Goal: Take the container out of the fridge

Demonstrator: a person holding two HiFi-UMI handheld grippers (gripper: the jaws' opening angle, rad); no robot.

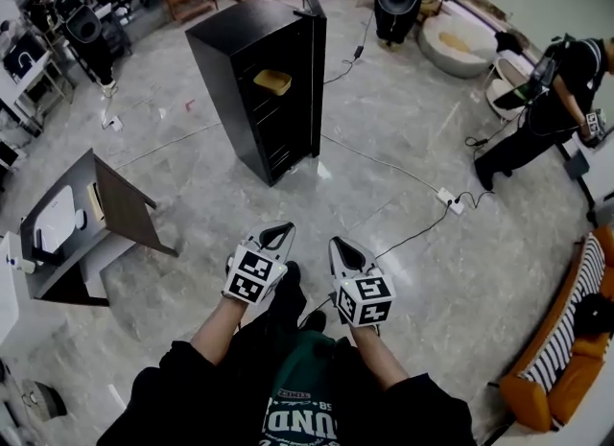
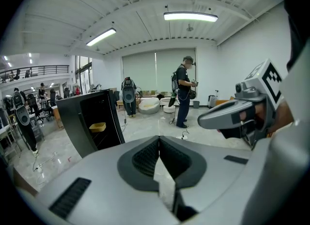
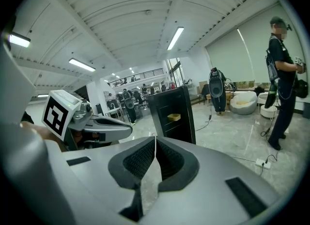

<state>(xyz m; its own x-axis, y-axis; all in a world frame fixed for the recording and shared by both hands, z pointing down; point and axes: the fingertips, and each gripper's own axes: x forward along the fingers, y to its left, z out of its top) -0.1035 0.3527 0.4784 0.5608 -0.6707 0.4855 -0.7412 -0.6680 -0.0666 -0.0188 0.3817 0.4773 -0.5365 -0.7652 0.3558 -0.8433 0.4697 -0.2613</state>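
A tall black fridge (image 1: 251,89) stands on the marble floor a few steps ahead of me, its front open to me. A shallow yellow container (image 1: 272,81) rests on an upper shelf inside; it also shows in the left gripper view (image 2: 98,127) and the right gripper view (image 3: 173,117). Both grippers are held side by side at waist height, far short of the fridge. My left gripper (image 1: 284,230) is shut with nothing in it, its tips meeting (image 2: 159,137). My right gripper (image 1: 338,243) is likewise shut and holds nothing (image 3: 155,138).
A white power strip (image 1: 449,201) and its cables lie on the floor right of the fridge. A person (image 1: 547,108) stands at the far right. A dark side table (image 1: 96,214) sits to my left, and an orange sofa (image 1: 566,358) at the right edge.
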